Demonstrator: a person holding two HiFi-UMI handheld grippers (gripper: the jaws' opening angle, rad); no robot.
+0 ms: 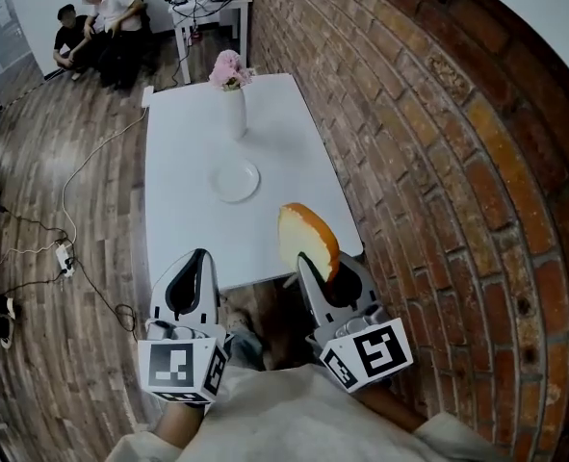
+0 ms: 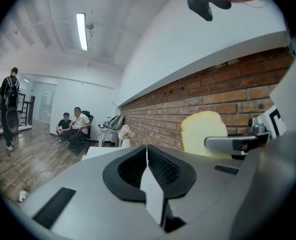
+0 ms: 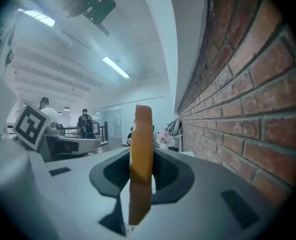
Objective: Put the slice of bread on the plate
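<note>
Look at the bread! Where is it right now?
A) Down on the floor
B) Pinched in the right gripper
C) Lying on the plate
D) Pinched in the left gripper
B: the slice of bread stands on edge, clamped in the right gripper over the table's near edge, while the plate farther along the table has nothing on it.
</note>
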